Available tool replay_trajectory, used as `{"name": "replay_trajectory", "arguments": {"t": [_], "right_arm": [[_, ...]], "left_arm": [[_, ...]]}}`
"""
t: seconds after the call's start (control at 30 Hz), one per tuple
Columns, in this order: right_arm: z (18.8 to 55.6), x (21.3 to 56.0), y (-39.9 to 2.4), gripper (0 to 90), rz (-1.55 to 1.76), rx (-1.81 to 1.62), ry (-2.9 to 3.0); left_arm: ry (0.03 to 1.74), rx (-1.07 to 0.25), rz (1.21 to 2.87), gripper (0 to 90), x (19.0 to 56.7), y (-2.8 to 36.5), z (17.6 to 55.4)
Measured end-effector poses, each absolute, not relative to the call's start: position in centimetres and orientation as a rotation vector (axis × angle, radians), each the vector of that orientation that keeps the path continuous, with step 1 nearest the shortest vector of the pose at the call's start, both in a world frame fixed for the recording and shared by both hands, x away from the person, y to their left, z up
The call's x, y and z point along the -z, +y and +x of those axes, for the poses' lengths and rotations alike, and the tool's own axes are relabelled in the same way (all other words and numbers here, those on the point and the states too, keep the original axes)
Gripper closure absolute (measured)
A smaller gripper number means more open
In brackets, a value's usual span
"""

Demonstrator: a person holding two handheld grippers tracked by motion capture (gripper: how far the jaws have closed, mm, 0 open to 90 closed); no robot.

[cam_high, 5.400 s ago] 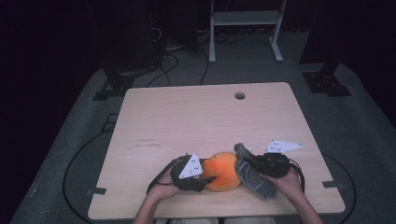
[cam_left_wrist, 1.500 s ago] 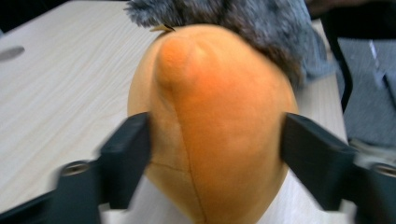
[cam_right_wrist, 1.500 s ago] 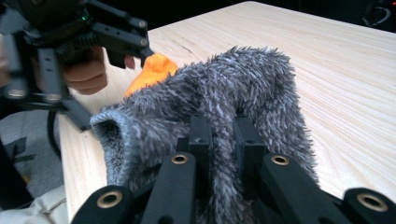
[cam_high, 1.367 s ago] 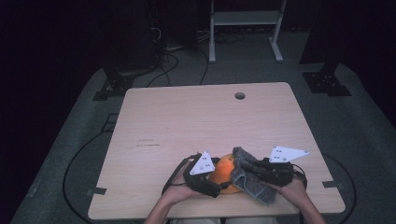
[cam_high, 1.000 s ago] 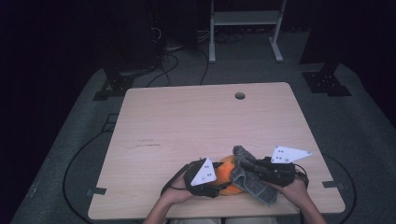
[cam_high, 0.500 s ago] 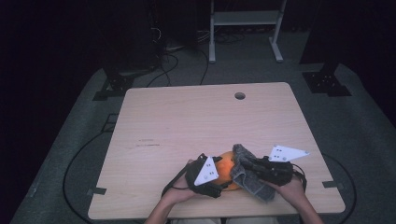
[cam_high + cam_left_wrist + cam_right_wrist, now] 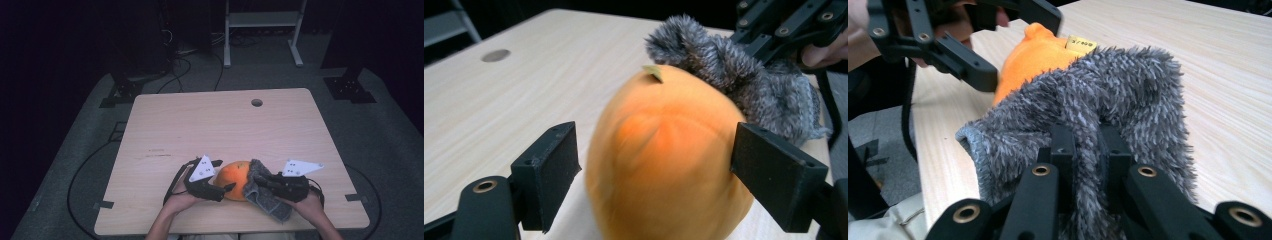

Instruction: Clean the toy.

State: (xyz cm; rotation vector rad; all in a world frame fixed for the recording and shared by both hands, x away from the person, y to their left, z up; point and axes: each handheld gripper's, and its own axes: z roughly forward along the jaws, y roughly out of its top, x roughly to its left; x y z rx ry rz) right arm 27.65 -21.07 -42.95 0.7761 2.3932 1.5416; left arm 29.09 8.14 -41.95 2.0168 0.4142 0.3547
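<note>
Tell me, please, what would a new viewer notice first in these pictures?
First, the bright orange plush fruit at the near edge of the table, between the two grippers. The left gripper has its jaws either side of it; they have just been opening, and the left jaw stands clear of it. The right gripper is shut on a fuzzy grey cloth that lies against the fruit.

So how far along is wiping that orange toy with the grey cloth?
Done: the right tool is shut on the grey cloth, which lies against the orange toy. In hand: the left tool straddles the toy, jaws just closing, one pad not yet touching. Left: probably gripping it and wiping.
</note>
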Motion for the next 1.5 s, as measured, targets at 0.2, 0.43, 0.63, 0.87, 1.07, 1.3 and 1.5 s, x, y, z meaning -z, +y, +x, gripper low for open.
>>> {"name": "replay_trajectory", "arguments": {"t": [0.2, 0.43, 0.63, 0.87, 1.07, 1.3, 1.5], "right_arm": [[27.3, 42.5, -21.3, 79.9, 0.733, -1.537, 2.417], [28.7, 42.0, -23.1, 79.9, 0.807, -1.602, 2.351], [29.2, 43.6, -23.5, 79.7, 0.83, -1.488, 2.419], [29.4, 43.3, -24.6, 79.6, 0.884, -1.646, 2.365], [29.6, 44.4, -23.6, 79.7, 0.903, -1.485, 2.417], [29.0, 43.2, -24.0, 79.8, 0.88, -1.599, 2.375], [29.0, 43.9, -22.9, 79.8, 0.841, -1.56, 2.398]], "left_arm": [[0.324, -0.377, 2.048, 37.2, 42.4, 7.4, 28.4], [0.26, -0.337, 2.07, 37.7, 42.7, 7.4, 28.1], [0.274, -0.306, 2.055, 34.8, 43.0, 7.8, 28.4], [0.262, -0.294, 2.068, 32.2, 42.9, 7.8, 28.4], [0.266, -0.291, 2.08, 29.7, 43.0, 8.3, 28.5], [0.277, -0.289, 2.081, 28.7, 43.2, 8.3, 28.7], [0.29, -0.284, 2.08, 28.3, 43.2, 8.4, 28.9]]}}
